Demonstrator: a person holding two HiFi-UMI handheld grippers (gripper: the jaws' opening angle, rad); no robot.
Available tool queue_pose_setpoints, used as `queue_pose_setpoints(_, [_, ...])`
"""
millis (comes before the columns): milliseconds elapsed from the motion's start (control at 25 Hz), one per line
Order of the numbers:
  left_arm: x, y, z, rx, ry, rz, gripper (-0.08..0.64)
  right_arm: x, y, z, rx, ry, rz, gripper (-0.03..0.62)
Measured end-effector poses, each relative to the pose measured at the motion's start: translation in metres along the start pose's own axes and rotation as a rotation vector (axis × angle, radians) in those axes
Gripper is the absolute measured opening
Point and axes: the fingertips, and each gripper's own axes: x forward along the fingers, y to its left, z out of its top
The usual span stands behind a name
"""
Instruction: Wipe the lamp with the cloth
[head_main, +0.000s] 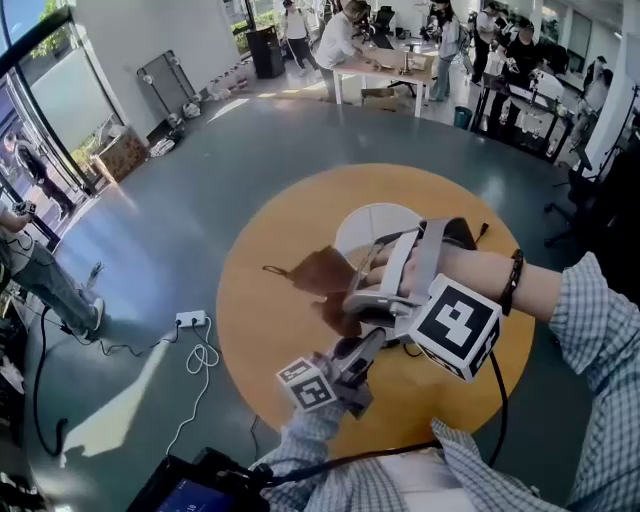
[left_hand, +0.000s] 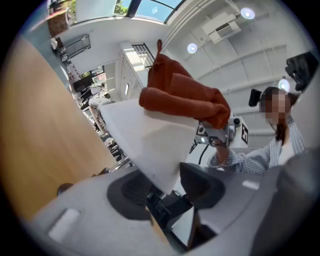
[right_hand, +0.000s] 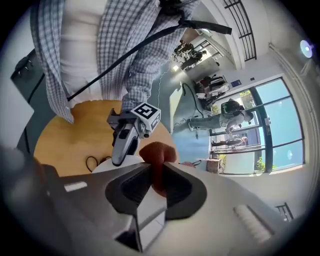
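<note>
Wiping under way, by the look of it. Clenched in the right tool (right_hand: 157, 182): rust-brown cloth (left_hand: 182, 97), draped against the white lampshade (left_hand: 145, 140) over the round table (head_main: 260, 330). Clamped on the shade's narrow end: left tool (left_hand: 170, 182). Next, likely: drag cloth round the shade, keeping both grips firm.

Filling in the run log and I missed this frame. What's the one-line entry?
step: wiping | left gripper: shut on lamp below shade | right gripper: shut on cloth | cloth: lying on shade top
</note>
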Motion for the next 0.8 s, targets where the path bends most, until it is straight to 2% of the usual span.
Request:
queue_pose_setpoints(200, [-0.003,0.002,-0.002,-0.001,0.008,0.004,0.179,-0.013,0.021,0.004,0.1,-0.005,-0.058,0.069])
queue_pose_setpoints(520, [0.003,-0.002,-0.001,-0.001,0.018,0.005,0.178,-0.048,0.054,-0.011,0.337,-0.001,-0.154,0.067])
queue_pose_setpoints(800, [-0.002,0.002,0.001,0.001,0.024,0.002,0.176,-0.053,0.084,-0.029,0.548,0.024,-0.212,0.067])
